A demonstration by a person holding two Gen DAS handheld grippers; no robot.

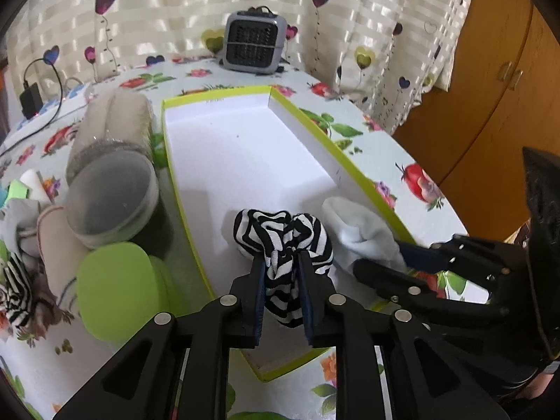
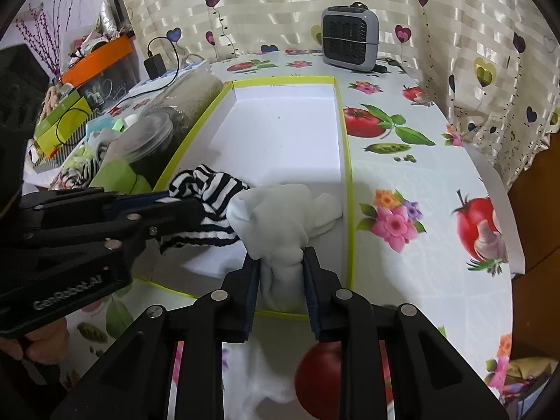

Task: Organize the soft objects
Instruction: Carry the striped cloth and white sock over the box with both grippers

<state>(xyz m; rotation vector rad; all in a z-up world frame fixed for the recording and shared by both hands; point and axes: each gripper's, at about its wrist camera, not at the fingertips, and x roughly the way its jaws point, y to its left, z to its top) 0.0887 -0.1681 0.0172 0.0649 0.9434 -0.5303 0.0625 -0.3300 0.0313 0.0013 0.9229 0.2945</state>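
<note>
Your left gripper [image 1: 281, 269] has its pads against the black-and-white striped sock [image 1: 283, 238], which rests on the white floor of the lime-edged box [image 1: 350, 164] at its near end. Your right gripper [image 2: 280, 262] clamps the white sock [image 2: 283, 217] just beside it, by the box's right wall. Both socks bunch ahead of the fingers. Left of the box lie a clear cylinder [image 1: 112, 175], a green round lid [image 1: 115, 287] and another striped sock [image 1: 15, 294] on the floral tablecloth [image 2: 420, 175]. A grey fan heater [image 1: 253, 42] stands at the far edge.
</note>
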